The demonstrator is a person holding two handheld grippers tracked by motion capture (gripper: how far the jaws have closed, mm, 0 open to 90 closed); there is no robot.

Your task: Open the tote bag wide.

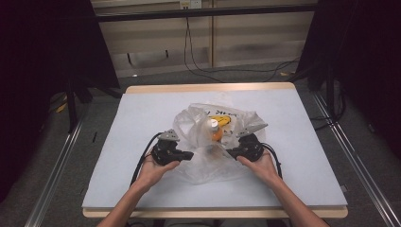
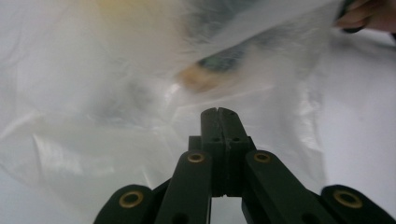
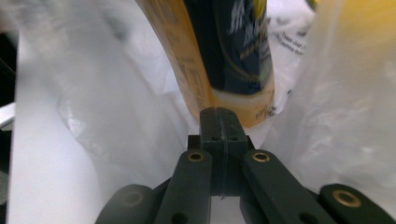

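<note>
A clear plastic bag (image 1: 208,163) lies crumpled in the middle of the table. Inside it is a bottle of orange drink (image 1: 215,131) with a white cap and a dark label. My left gripper (image 1: 189,155) meets the bag's left edge, and its jaws are pressed together on the film (image 2: 93,140). The bottle (image 2: 201,77) shows as a blur through the plastic, beyond the left gripper (image 2: 218,112). My right gripper (image 1: 231,152) is shut on the bag's right side. Just past the right gripper (image 3: 218,111) lies the bottle (image 3: 229,46), with bag film (image 3: 116,107) on both sides.
The table (image 1: 142,109) has a pale blue-grey top with a wooden rim. Cables trail from both grippers toward the person's forearms. Metal rails run along the floor on either side. The other hand (image 2: 369,14) is at the top right of the left gripper view.
</note>
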